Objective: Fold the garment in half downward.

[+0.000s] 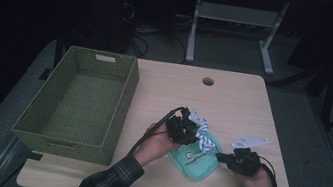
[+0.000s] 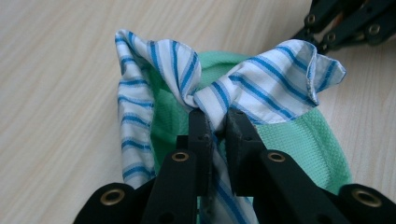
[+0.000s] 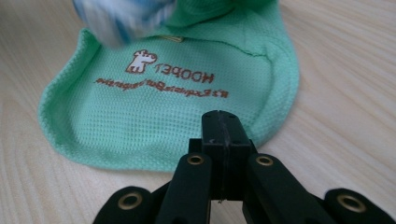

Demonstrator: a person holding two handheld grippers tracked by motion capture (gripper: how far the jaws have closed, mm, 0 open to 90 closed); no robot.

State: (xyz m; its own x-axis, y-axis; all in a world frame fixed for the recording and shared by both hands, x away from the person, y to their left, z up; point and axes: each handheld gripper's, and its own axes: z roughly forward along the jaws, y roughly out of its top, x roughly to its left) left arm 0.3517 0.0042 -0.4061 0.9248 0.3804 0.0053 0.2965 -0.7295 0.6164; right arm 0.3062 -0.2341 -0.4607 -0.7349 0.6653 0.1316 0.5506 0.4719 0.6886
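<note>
Jaws of the left gripper [image 2: 215,122] pinch the striped collar [image 2: 261,88] of the green garment [image 3: 177,121] at frame centre, while the right gripper [image 3: 223,128], closed and empty, sits at its lower edge.

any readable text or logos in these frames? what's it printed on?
"HOOPET", seen mirror-reversed, beside a small dog logo, on the green mesh garment in the right gripper view.
A line of brown script under it: too blurred to read.
In the high view the print is too small to read.
The striped collar carries no text.
</note>
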